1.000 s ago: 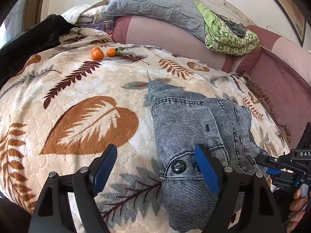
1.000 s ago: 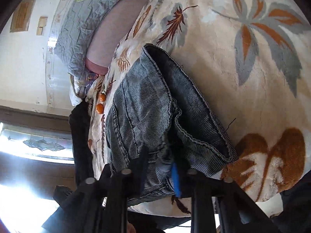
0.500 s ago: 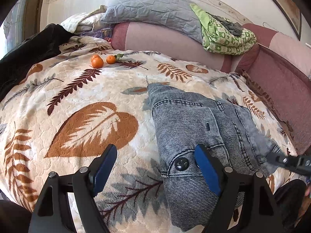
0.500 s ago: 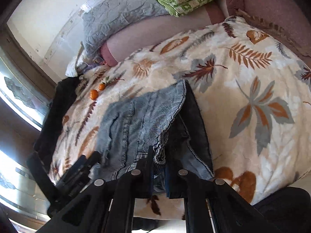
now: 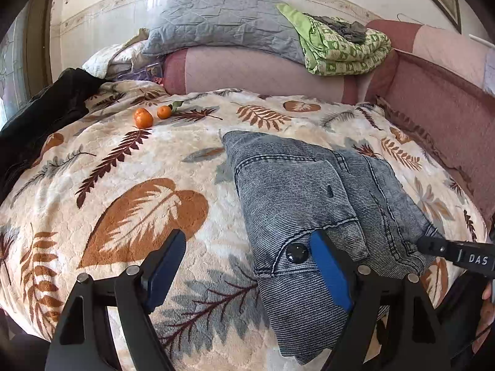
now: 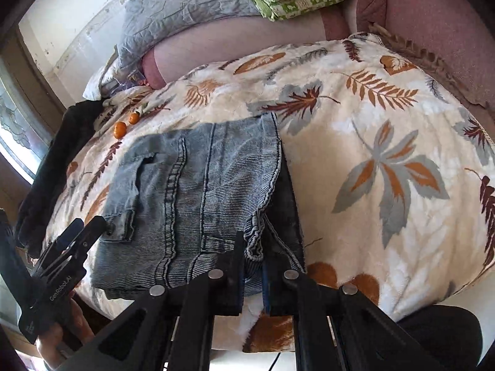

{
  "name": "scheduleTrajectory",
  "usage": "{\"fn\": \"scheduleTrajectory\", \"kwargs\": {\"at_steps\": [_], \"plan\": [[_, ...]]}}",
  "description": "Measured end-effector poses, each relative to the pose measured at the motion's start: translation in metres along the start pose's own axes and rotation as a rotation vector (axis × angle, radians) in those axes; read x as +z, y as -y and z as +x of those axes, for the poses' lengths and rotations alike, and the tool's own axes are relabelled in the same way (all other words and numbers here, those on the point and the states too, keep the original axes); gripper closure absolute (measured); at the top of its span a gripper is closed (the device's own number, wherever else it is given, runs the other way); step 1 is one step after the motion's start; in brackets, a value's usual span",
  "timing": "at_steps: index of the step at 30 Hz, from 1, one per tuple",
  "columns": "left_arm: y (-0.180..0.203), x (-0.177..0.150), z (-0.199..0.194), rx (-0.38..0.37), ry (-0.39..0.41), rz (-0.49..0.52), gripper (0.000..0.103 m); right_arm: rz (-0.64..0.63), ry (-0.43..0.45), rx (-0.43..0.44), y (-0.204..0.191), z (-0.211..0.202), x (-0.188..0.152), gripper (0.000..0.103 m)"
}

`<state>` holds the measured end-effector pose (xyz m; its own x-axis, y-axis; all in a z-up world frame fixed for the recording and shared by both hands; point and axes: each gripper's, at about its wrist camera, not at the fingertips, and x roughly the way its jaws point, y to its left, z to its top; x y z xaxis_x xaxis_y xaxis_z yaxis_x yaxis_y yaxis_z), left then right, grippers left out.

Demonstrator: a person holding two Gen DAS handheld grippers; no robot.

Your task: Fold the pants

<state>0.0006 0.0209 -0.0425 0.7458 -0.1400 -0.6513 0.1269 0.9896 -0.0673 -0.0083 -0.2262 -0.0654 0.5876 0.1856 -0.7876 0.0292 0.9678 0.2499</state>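
Note:
Folded blue denim pants [image 5: 309,198] lie on the leaf-patterned blanket [image 5: 123,185], waistband button toward me. My left gripper [image 5: 247,266] is open, its right finger over the waistband, its left finger over bare blanket. In the right wrist view the pants [image 6: 201,185] lie flat, and my right gripper [image 6: 252,262] is shut on a bunched hem at their near right corner. The left gripper also shows in the right wrist view [image 6: 77,235], and the right gripper's tip shows at the left wrist view's right edge [image 5: 433,245].
Two oranges [image 5: 144,118] sit far left on the blanket. A dark garment [image 5: 37,117] lies at the left edge. Grey quilt [image 5: 216,27] and green blanket [image 5: 340,49] rest on the pink headboard cushion [image 5: 247,74]. The bed's near edge is just below the grippers.
My right gripper has swung from a tilted pose to level, laying the pants' right side down flat while staying shut on the hem. My left gripper stayed open and pulled back slightly.

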Motion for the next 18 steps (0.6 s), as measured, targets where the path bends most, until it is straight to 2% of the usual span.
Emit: {"fn": "scheduleTrajectory", "kwargs": {"at_steps": [5, 6, 8, 9, 10, 15, 18], "plan": [[0.007, 0.008, -0.029, 0.030, 0.128, 0.025, 0.020, 0.010, 0.000, 0.000, 0.000, 0.002, -0.001, 0.095], [0.012, 0.007, -0.026, 0.027, 0.114, 0.044, 0.020, 0.015, -0.008, 0.005, 0.002, 0.004, -0.002, 0.095], [0.028, -0.003, 0.004, 0.037, -0.027, 0.153, 0.019, 0.027, -0.020, 0.016, 0.007, 0.010, -0.003, 0.094], [0.034, -0.012, 0.014, 0.071, -0.047, 0.191, 0.019, 0.033, -0.019, 0.022, 0.008, 0.011, -0.004, 0.094], [0.036, -0.016, 0.011, 0.085, -0.002, 0.195, 0.019, 0.040, -0.025, 0.030, 0.009, 0.011, -0.004, 0.094], [0.040, -0.017, 0.008, 0.114, 0.008, 0.221, 0.019, 0.117, -0.072, 0.110, 0.025, 0.011, -0.001, 0.094], [0.038, -0.016, 0.008, 0.109, 0.003, 0.210, 0.019, 0.099, -0.082, 0.104, 0.025, 0.009, -0.001, 0.094]]}}
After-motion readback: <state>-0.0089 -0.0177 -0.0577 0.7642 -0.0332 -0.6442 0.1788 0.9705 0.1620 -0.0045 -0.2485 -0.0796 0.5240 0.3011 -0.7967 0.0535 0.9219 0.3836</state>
